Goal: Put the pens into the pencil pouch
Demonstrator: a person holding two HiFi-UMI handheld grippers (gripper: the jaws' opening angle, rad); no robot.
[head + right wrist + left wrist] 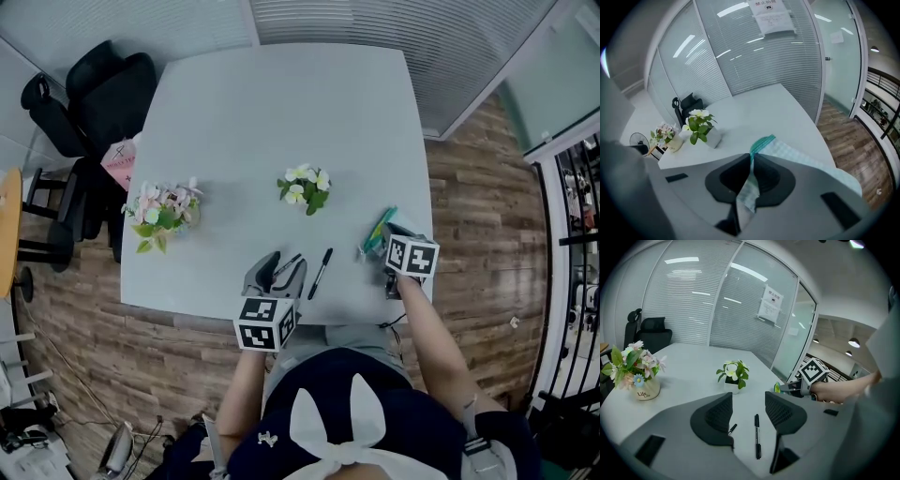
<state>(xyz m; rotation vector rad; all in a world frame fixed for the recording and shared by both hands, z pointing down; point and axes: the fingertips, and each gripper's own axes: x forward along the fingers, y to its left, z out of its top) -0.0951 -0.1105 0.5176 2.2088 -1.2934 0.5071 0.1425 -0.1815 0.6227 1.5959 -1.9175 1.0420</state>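
The pencil pouch (pixel 799 159) lay near the right edge of the bench (pixel 281 112), a fold of its checked cloth by the teal zipper pinched between the clenched fingers of the right gripper (pixel 752 164). To do this step well, that pinch should probably stay close to the zipper, so the mouth can be lifted and held open towards the pens without dragging the pouch off the edge. The left gripper (pixel 749 399) hovered with its fingers released. One pen (pixel 757 437) lay on the bench between them, and a second pen (pixel 732 429) lay partly hidden by the left finger. Counted: one pouch, two black pens, two flower pots (pixel 305 190) (pixel 161 208), one chair (pixel 103 94).
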